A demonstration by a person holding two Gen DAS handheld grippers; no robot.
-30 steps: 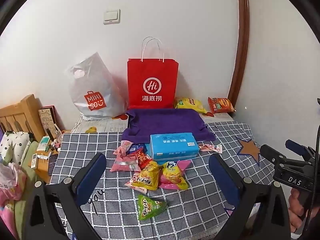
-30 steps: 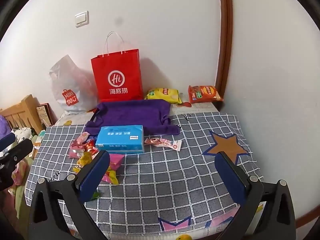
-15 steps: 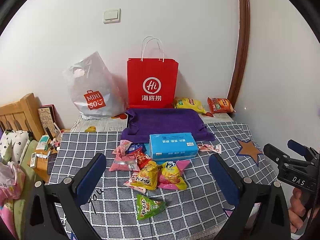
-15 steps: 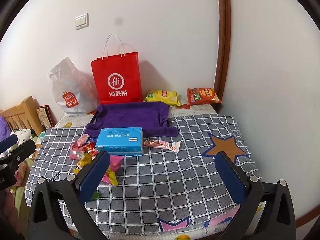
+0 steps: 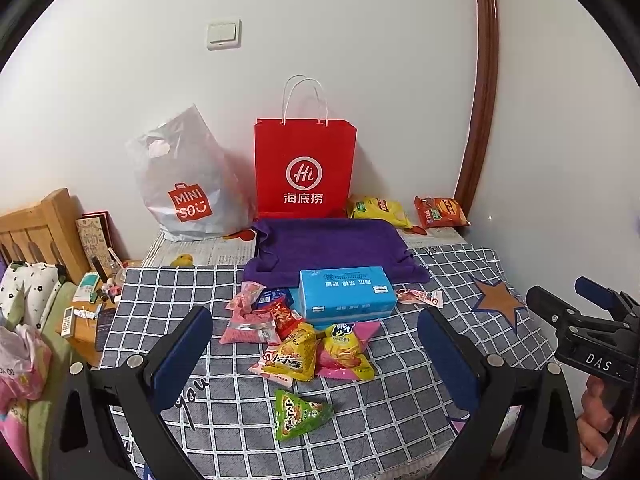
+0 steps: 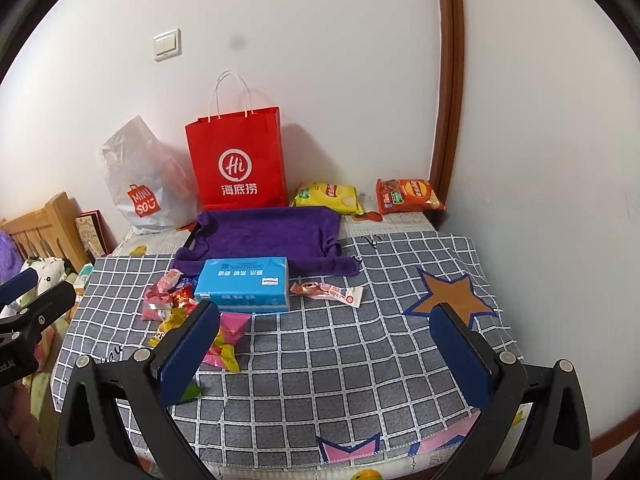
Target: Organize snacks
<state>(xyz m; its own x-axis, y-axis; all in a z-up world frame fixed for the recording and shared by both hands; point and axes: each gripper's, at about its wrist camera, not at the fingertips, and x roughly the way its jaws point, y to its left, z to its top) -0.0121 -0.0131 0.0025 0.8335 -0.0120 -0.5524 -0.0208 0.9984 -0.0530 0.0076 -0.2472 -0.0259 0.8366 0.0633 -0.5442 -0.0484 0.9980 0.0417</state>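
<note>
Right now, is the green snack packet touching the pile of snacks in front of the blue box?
No, the green packet lies alone on the checked cloth, nearer the camera than the pile.

I take the red paper bag (image 5: 305, 170) against the wall as my marker. Left of it leans a grey plastic shopping bag (image 5: 188, 184). Just in front of it lies a purple towel (image 5: 332, 246), and past the towel's near edge sits a blue tissue pack (image 5: 346, 292) on the checked cloth (image 6: 360, 344). High on the wall, up and to the bag's left, is a light switch (image 5: 224, 34). Far left stands a wooden headboard (image 5: 38, 228).
</note>
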